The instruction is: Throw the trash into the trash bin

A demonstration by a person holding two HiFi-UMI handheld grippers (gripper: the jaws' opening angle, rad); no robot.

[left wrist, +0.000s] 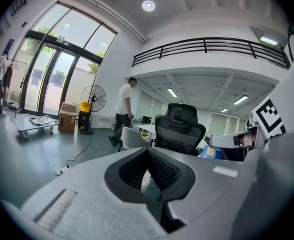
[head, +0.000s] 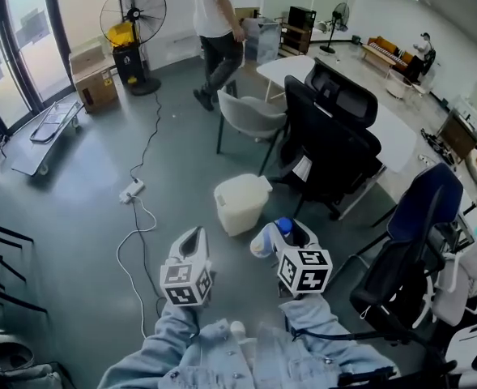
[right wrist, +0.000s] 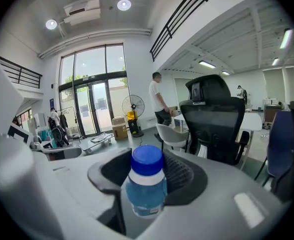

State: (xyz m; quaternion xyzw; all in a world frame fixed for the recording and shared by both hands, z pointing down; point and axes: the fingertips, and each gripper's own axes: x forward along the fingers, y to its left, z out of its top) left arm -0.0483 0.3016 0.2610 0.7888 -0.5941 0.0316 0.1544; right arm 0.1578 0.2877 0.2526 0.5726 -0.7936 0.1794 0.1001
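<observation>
1. Far to the left of the white trash bin [head: 240, 203], a cardboard box [head: 96, 83] and a floor fan [head: 133, 10] are standing by the glass doors.
2. Between those and the bin, a power strip [head: 131, 190] is lying on the grey floor, its white cable looping toward the camera.
3. Just left of the bin and nearer the camera, the left gripper [head: 191, 240] is pointing forward. In the left gripper view its [left wrist: 147, 154] jaws are meeting at their tips and are gripping nothing.
4. The bin itself is sitting on the floor, ahead of both grippers.
5. Just right of the bin and nearer the camera, the right gripper [head: 291, 235] is holding a clear plastic bottle [head: 264, 241] with a blue cap. In the right gripper view the jaws [right wrist: 146, 164] are standing wide and pressing on the bottle [right wrist: 147, 189] from both sides, cap uppermost.
6. To the right of the bin, a black office chair [head: 335, 144] is standing beside a white table [head: 400, 136].
7. Well beyond the bin, a person [head: 214, 23] in a white top is standing near a grey chair [head: 250, 116].
</observation>
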